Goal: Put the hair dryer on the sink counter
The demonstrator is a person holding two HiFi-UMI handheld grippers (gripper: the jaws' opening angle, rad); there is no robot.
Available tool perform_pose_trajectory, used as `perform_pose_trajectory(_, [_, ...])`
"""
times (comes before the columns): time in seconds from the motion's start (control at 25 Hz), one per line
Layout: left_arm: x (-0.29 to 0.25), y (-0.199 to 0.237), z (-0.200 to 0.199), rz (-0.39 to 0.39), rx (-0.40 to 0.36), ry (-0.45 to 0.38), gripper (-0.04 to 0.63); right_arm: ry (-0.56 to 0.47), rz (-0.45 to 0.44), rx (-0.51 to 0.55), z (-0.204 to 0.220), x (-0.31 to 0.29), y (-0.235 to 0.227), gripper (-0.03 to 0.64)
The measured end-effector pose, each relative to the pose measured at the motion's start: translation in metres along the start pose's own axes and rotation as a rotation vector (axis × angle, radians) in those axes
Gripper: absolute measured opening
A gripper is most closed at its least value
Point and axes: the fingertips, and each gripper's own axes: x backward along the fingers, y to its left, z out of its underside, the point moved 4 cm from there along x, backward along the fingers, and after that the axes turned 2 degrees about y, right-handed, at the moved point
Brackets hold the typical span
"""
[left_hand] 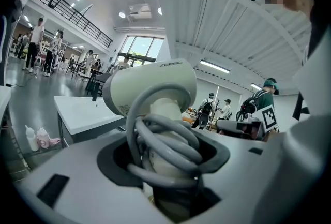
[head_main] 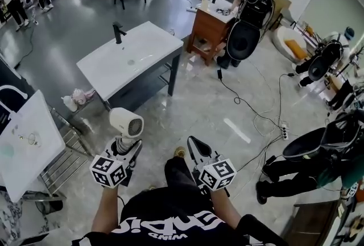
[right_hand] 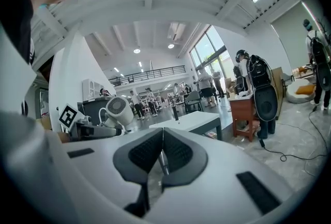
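Observation:
A white hair dryer (head_main: 127,123) stands upright in my left gripper (head_main: 124,148), which is shut on its handle; a grey cord (left_hand: 164,141) is wound round that handle. The dryer's head (left_hand: 150,86) fills the middle of the left gripper view. The white sink counter (head_main: 132,55) with a black tap (head_main: 118,32) stands ahead and a little left, apart from the dryer. My right gripper (head_main: 197,148) is shut and holds nothing; its pads (right_hand: 178,153) meet in the right gripper view, where the dryer (right_hand: 117,111) shows at the left.
A wire rack (head_main: 62,154) and a white panel (head_main: 25,140) stand at my left. Bottles (head_main: 78,98) lie on the floor by the counter. A wooden table (head_main: 211,26), a person with a backpack (head_main: 249,9), cables (head_main: 256,117) and chairs (head_main: 310,145) are at the right.

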Motion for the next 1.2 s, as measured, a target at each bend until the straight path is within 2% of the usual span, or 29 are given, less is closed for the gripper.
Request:
perform_pose_trajectory(0.48, [-0.028, 0.032, -0.013, -0.034, 0.024, -0.017, 0.267, -0.003, -0.044, -0.022, 0.001, -0.050, -0.019, 0.018])
perform_pose_trajectory(1.2, [-0.117, 0.074, -0.049, -0.053, 0.079, -0.011, 0.267, 0.014, -0.036, -0.032, -0.040, -0.115, -0.097, 0.018])
